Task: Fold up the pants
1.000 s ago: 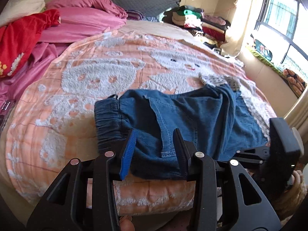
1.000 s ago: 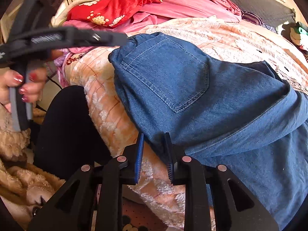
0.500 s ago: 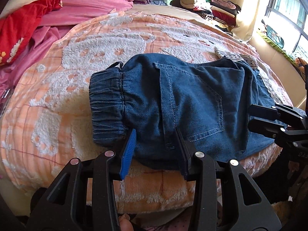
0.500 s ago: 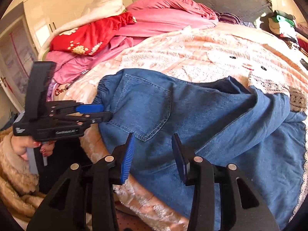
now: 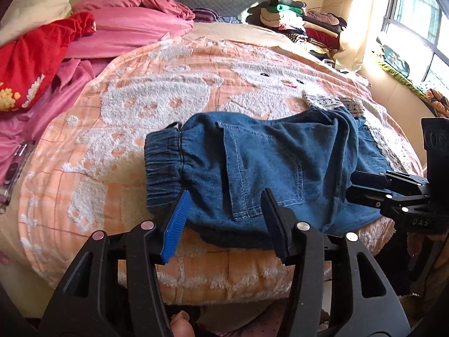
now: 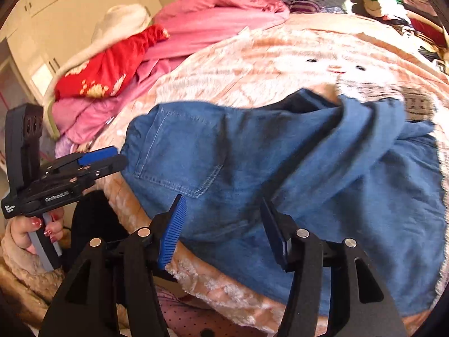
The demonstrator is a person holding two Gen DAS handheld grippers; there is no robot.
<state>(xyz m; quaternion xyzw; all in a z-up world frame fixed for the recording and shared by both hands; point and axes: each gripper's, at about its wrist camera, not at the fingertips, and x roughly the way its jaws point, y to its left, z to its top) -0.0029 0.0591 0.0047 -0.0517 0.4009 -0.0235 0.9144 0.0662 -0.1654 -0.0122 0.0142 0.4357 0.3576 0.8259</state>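
Blue denim pants (image 5: 280,168) lie folded near the front edge of the bed, elastic waistband (image 5: 162,165) to the left and a back pocket facing up. My left gripper (image 5: 224,213) hovers over their near edge with its jaws opening. The cloth lies flat below the pads and nothing is pinched. In the right wrist view the pants (image 6: 252,154) spread rumpled to the right. My right gripper (image 6: 221,216) is over their near edge with jaws opening and no cloth clamped. Each gripper shows in the other's view: the right gripper (image 5: 353,188) at the pants' right end, the left gripper (image 6: 118,157) at the waistband.
The pants rest on a peach blanket with white animal figures (image 5: 157,104). Pink bedding (image 5: 126,28), a red garment (image 5: 36,56) and a white pillow lie at the back left. Stacked clothes (image 5: 289,16) sit at the back right beside a window. A hand (image 6: 33,230) holds the left gripper.
Both grippers' jaws have widened. The right gripper, earlier nearly shut on the denim edge, has let go and pulled back. The pants now lie flatter on the blanket.
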